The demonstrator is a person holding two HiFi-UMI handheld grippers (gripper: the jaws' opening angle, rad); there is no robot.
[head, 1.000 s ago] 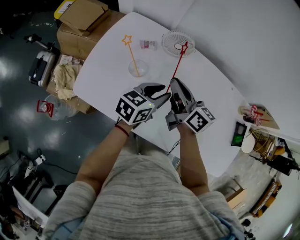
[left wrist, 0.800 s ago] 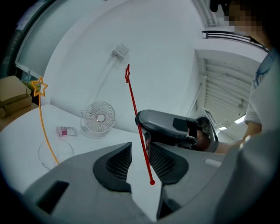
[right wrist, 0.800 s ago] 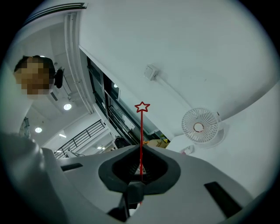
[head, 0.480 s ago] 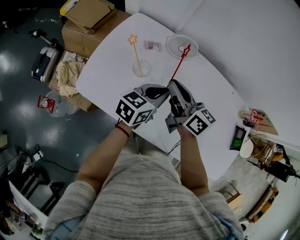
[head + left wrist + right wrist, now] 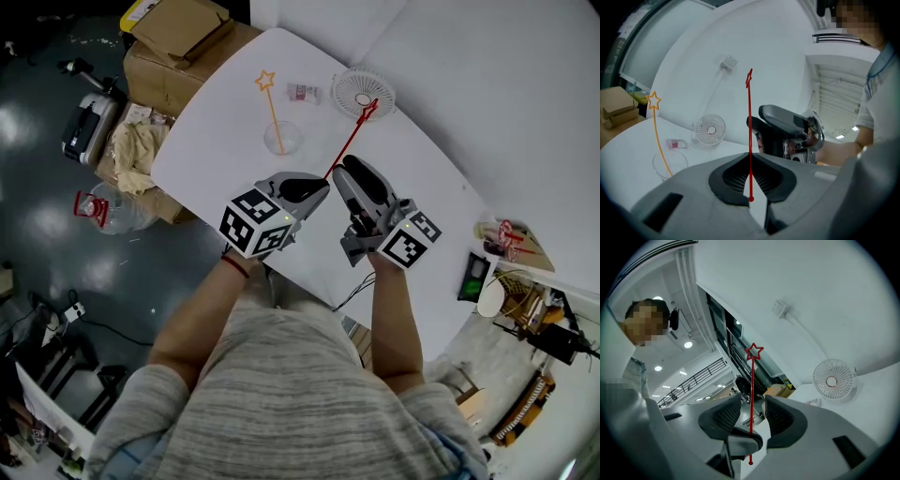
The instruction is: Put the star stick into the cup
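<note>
A red star stick (image 5: 349, 141) points up and away from me, its star (image 5: 753, 352) over the fan. My left gripper (image 5: 323, 184) is shut on the stick's lower end (image 5: 750, 180). My right gripper (image 5: 341, 174) is just to the right; its jaws are opening, and the stick (image 5: 752, 390) stands between its pads (image 5: 724, 416) without touching them. A clear cup (image 5: 281, 138) stands farther out on the white table (image 5: 216, 141). It holds a yellow star stick (image 5: 272, 108), which leans left in the left gripper view, yellow star stick (image 5: 658, 136).
A small white fan (image 5: 361, 92) and a small packet (image 5: 302, 92) sit near the table's far edge. Cardboard boxes (image 5: 173, 42) stand off the table's left end. A cluttered stand (image 5: 506, 244) is at the right, and a cable (image 5: 352, 291) hangs below the near edge.
The left gripper has closed on the red stick's lower end. The right gripper, shut on the stick before, now has its jaws apart and has shifted slightly right.
</note>
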